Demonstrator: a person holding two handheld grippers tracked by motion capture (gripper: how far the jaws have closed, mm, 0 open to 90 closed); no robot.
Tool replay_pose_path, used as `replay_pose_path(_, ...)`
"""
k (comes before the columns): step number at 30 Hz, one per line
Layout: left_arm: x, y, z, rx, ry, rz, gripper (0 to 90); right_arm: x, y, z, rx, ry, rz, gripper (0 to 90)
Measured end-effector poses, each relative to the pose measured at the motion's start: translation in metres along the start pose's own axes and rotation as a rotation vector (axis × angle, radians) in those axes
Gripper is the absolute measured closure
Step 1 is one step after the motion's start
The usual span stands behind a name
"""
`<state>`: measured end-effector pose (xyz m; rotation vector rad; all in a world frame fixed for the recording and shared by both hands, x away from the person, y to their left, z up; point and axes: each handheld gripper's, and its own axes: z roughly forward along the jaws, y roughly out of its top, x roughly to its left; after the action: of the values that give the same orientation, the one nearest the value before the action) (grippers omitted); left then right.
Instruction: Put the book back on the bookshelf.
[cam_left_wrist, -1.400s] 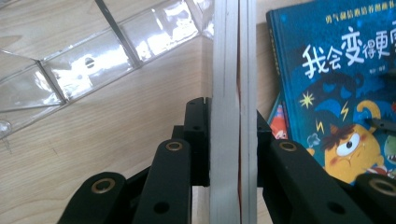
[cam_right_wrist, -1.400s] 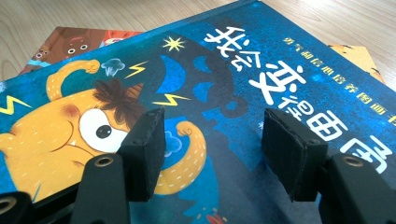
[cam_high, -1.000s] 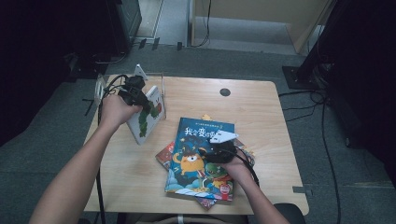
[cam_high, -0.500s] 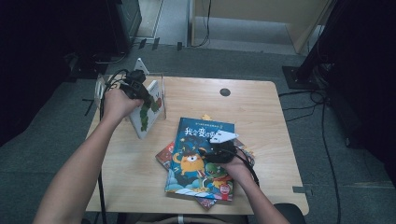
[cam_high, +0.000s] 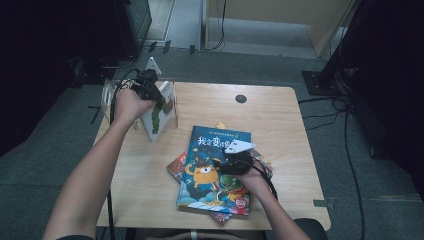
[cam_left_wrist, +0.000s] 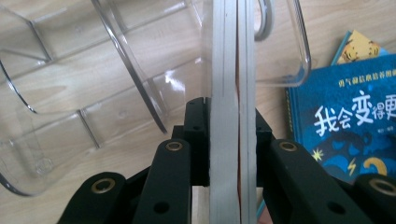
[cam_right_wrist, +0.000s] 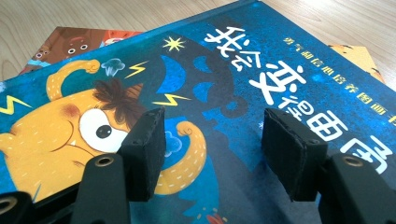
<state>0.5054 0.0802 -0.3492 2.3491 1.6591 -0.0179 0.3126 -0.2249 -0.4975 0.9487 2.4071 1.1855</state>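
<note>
A thin white picture book (cam_high: 159, 112) stands on edge at the table's far left, and my left gripper (cam_high: 150, 92) is shut on it. In the left gripper view both pads clamp the book's pale edge (cam_left_wrist: 231, 93), which rises into a clear plastic book rack (cam_left_wrist: 116, 84). A blue picture book (cam_high: 215, 170) with an orange monster lies on top of a small pile near the front. My right gripper (cam_high: 232, 160) rests just above that cover. Its jaws (cam_right_wrist: 215, 149) are open over the blue book (cam_right_wrist: 224, 84), with nothing between them.
The clear rack (cam_high: 107, 95) stands at the far left corner of the wooden table (cam_high: 280, 130). An orange-brown book (cam_right_wrist: 74, 42) sticks out from under the blue one. A dark round hole (cam_high: 241, 98) marks the tabletop at the back.
My left hand has carried the white book a little farther away, toward the clear rack. The right hand and the pile have not moved.
</note>
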Motion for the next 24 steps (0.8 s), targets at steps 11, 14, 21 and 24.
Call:
replay_pose_path(11, 0.006, 0.014, 0.006, -0.015, 0.01, -0.01, 77.3, 0.0, 0.0, 0.0, 0.0, 0.001, 0.0, 40.7)
replay_pose_path(14, 0.006, 0.019, 0.009, -0.011, 0.016, -0.013, 77.2, 0.0, 0.0, 0.0, 0.001, 0.001, 0.001, 40.7)
replay_pose_path(21, 0.01, 0.026, 0.017, -0.014, 0.018, -0.032, 77.1, 0.0, 0.0, 0.0, -0.001, 0.002, -0.005, 41.6)
replay_pose_path(24, 0.013, 0.028, 0.02, -0.012, 0.009, -0.04, 77.1, 0.0, 0.0, 0.0, -0.001, 0.003, -0.006, 41.6)
